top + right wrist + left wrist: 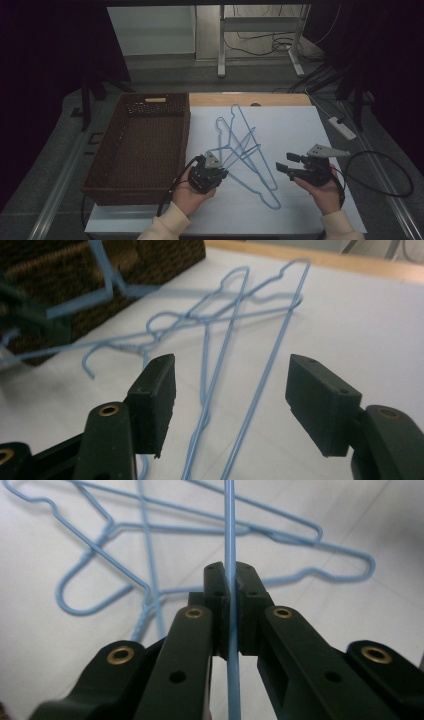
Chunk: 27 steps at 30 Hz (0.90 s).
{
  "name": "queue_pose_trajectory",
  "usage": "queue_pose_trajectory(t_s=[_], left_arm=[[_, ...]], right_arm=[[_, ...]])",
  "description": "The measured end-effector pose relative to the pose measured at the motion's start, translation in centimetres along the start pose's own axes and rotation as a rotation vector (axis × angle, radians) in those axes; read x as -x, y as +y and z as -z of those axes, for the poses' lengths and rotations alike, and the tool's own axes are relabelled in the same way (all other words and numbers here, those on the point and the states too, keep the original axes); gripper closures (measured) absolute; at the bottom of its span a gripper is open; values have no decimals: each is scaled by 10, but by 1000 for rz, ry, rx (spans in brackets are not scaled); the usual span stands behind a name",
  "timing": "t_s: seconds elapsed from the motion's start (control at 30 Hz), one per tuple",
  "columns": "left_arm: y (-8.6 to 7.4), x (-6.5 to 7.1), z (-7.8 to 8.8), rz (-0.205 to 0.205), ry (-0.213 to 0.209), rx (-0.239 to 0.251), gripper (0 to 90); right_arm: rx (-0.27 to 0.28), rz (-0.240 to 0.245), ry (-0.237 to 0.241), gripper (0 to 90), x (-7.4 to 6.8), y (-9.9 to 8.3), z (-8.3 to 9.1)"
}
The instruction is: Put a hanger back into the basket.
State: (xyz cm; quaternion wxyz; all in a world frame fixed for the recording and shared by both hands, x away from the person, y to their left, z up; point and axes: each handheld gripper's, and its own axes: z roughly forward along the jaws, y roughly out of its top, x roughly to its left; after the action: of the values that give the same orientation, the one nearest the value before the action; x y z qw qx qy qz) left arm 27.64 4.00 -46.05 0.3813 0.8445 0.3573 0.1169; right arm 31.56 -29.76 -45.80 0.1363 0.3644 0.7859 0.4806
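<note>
Your left gripper (230, 587) is clamped on one blue wire of a hanger (227, 150); in the left gripper view the wire runs straight up between the closed jaws. Ahead of those jaws the other blue hangers (250, 160) lie crossed over one another on the white table sheet (295, 135), and I judge they are hooked together. The brown basket (137, 150) sits just to the left of that gripper. Your right gripper (230, 405) hangs with its jaws spread wide and empty, two long wires lying on the sheet just ahead of and between them.

Keep the left grip firm and lift slowly. Bring the right jaws down over one loose wire and pin it, so the held hanger slides free instead of dragging the pile.
</note>
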Motion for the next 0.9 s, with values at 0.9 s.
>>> queue_pose_trajectory(t_s=[0.9], left_arm=[[7,-9,56,36,-96,207,860]], right_arm=[[-50,24,-31,349,-1,-34,-5]])
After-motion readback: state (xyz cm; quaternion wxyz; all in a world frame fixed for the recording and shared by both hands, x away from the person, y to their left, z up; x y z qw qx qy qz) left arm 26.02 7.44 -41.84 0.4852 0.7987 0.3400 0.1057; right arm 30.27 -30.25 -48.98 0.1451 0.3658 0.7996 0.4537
